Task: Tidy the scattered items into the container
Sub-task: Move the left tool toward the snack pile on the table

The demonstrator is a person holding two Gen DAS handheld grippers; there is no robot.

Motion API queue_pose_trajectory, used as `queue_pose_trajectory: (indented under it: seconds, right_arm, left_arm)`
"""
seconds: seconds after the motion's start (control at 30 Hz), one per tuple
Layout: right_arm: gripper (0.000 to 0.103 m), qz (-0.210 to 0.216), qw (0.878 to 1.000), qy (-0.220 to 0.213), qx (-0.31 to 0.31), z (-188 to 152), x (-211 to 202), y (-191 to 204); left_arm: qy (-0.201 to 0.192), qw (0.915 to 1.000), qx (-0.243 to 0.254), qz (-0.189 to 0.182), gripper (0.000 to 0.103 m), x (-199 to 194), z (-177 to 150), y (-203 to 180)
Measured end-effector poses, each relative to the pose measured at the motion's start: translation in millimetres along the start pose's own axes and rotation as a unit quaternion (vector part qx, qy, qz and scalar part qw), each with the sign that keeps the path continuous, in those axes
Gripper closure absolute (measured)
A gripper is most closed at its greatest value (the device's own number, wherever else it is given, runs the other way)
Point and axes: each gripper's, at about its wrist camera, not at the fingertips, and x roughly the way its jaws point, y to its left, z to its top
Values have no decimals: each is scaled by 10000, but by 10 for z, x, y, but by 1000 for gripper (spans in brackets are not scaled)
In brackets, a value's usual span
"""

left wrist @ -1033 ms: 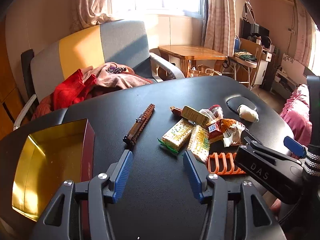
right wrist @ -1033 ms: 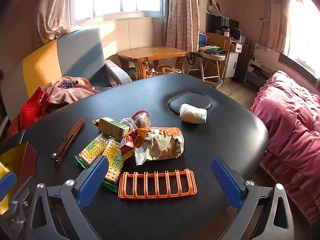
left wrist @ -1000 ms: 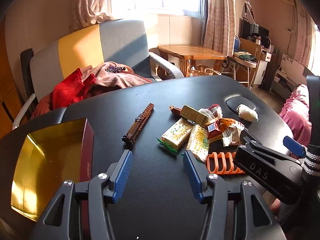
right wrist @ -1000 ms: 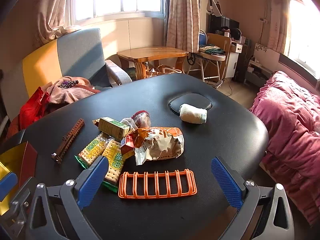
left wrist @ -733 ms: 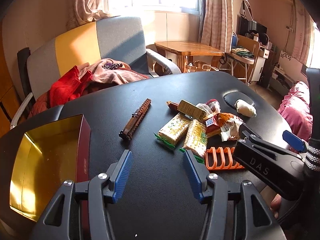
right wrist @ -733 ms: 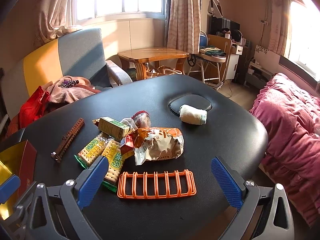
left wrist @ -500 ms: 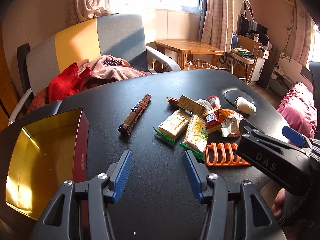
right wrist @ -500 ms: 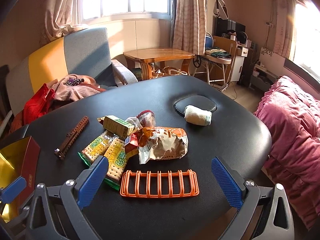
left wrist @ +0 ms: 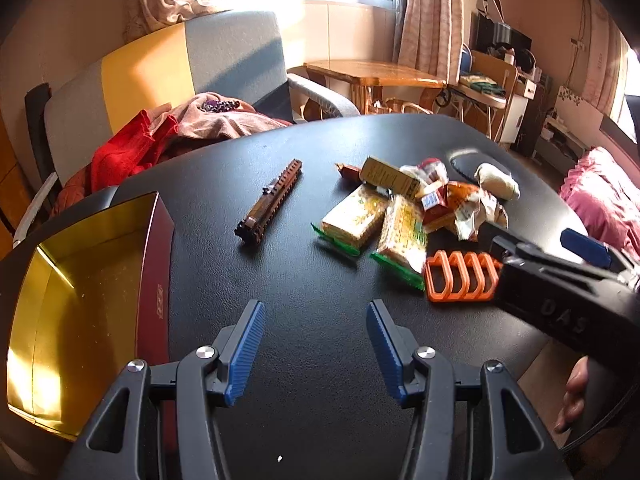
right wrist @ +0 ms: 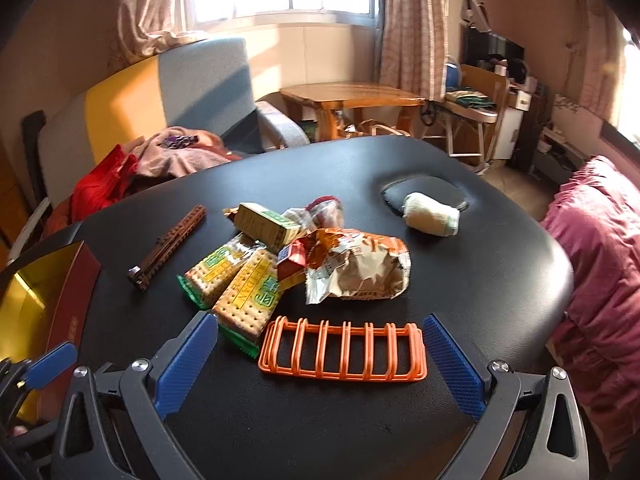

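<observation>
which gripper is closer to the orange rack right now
Right. The right gripper is open with the orange rack lying just ahead between its fingers. The left gripper is open over bare table, with the rack off to its right.

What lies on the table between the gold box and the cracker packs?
A brown toothed bar lies between the gold box and the cracker packs, on otherwise bare tabletop; the left wrist view shows it.

In the left wrist view the right gripper (left wrist: 568, 280) hides the three-o'clock end of the orange rack (left wrist: 460, 276); print on the snack packets (right wrist: 240, 280) seems illegible.
</observation>
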Motion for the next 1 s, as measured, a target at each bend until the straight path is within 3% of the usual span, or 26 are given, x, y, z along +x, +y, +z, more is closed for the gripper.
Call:
queue_pose_trajectory:
  seconds: [0.2,0.37,0.53,0.8,1.0]
  right_arm:
    - [0,885,9950,413,209,-60,140,-337]
    - [0,1654,9813,842,518,-119,291,-683]
    - [0,1386,9852,933,373,-49,451,-761]
    - [0,1187,9858,1168,196,163,725,-713]
    - [0,1548,9775,1401,300,46,785,-592]
  left_arm:
    - [361,9990,253,-107,49,225,-186,-16]
    - [515,9976,409,-229,49,368,-302,-27]
    - [682,9965,373,-305,49,489,-390,18]
    - [574,9968,277,-474,48,492,-441,75]
    - [612,9955,86,-719,40,506,-440,130]
